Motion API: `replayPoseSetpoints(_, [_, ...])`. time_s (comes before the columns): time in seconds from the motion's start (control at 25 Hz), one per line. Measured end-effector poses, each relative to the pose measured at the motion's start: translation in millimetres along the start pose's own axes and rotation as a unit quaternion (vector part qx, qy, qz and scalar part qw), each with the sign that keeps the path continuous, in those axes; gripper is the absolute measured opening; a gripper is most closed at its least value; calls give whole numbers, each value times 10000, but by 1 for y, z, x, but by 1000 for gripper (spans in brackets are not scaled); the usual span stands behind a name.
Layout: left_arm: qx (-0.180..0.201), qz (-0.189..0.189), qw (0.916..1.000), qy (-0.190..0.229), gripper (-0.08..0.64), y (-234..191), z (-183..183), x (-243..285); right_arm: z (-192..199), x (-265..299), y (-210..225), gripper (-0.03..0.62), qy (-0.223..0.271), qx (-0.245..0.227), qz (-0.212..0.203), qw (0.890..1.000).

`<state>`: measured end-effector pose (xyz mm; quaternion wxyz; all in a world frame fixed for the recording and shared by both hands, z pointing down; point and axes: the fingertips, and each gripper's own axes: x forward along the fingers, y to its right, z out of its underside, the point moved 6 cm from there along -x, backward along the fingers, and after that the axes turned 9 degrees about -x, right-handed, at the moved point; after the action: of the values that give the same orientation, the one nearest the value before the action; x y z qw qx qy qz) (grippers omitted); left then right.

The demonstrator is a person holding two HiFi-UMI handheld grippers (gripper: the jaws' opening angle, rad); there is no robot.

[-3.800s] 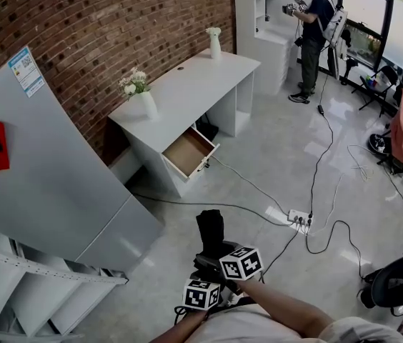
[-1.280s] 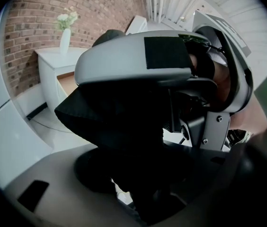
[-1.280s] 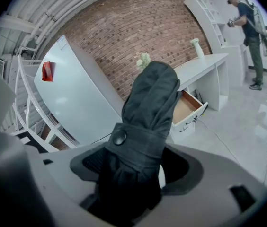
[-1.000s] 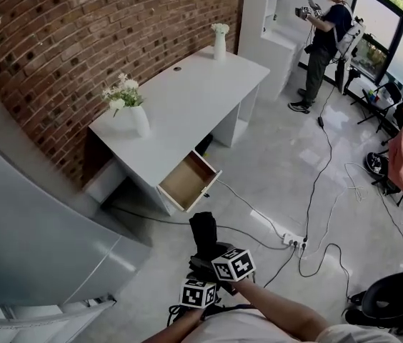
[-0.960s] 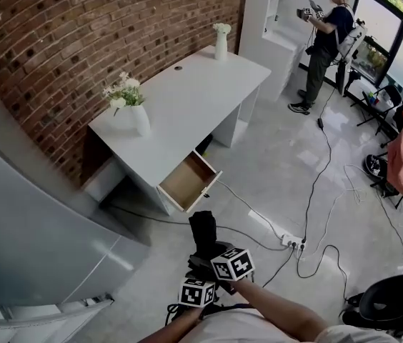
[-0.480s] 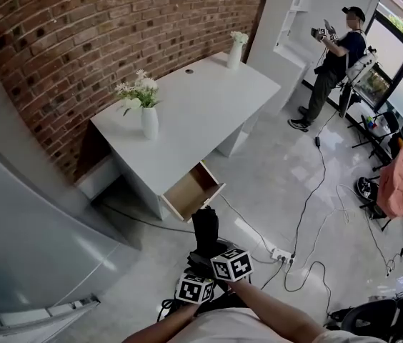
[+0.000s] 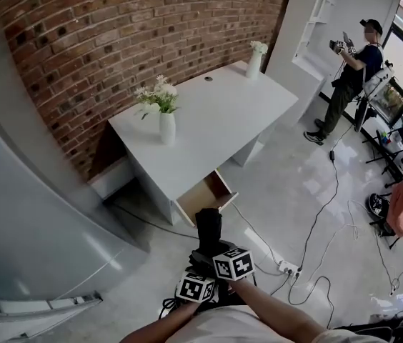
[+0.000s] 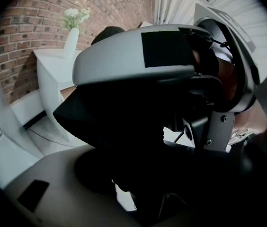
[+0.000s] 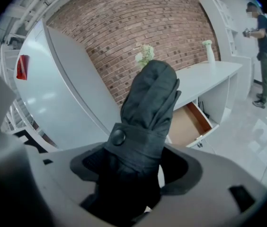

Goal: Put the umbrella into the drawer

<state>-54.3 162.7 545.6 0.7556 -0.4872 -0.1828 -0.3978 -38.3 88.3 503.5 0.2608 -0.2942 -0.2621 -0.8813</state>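
**Item 1, umbrella** (image 9: 148, 109). Black, compact folding type. The cloth is gathering in soft pleats and rounding off at the top. A band of the same cloth is wrapping the lower part and is closing with 1 round dark snap button (image 9: 119, 137). The umbrella is standing nearly upright, leaning a little to the right in the right gripper view. In the head view it is rising above the right claw's marker cube (image 7: 231, 263), held in the air near the drawer and outside it.

**Item 2, right claw** (image 9: 136, 171). The 2 pale jaws are clamping the umbrella's lower end from both sides, just below the band.

**Item 3, left claw** (image 8: 133, 188). It is sitting close against the right one, slightly lower in the head view. Its own view is filling with the other claw's pale shell and a dark mass between the jaws, so I cannot tell whether they are gripping anything.

**Item 4, drawer** (image 7: 205, 194). It is standing pulled open from the front of the white desk, its pale wood inside showing.

**Item 5, worktop** (image 7: 223, 113). White, running along the brick wall (image 7: 116, 27). It is carrying 2 white vases of flowers, well apart: 1 near the left end (image 7: 166, 127) and 1 at the far end (image 7: 255, 61).

**Item 6, person** (image 7: 351, 70). Standing at the far right of the room.

**Item 7, power strip** (image 7: 287, 267). Lying on the floor with cables trailing from it.
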Motion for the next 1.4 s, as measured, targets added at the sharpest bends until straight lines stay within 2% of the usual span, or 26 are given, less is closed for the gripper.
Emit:
replayPoseSetpoints(0.2, [44,-169,9998,95,232,-1,-23,10,-15,5,20,330,102,-2,-188,9998])
replayPoseSetpoints(0.4, [-153,-312,9993,134,232,6,-34,25,-24,2,36,330,2,-180,-376,9991])
replayPoseSetpoints(0.56, [-167,-405,9989,157,232,15,-44,38,-23,-2,55,330,20,-102,-482,9988])
replayPoseSetpoints(0.76, [-307,-467,9983,184,232,21,-50,54,-25,-5,71,330,-35,-185,-585,9981])
replayPoseSetpoints(1.16, [-323,-639,9971,266,232,30,-67,73,-30,-9,97,330,18,-212,-732,9971])
replayPoseSetpoints(1.4, [-509,-736,9955,308,232,26,-72,85,-34,-2,109,330,-79,-246,-877,9958])
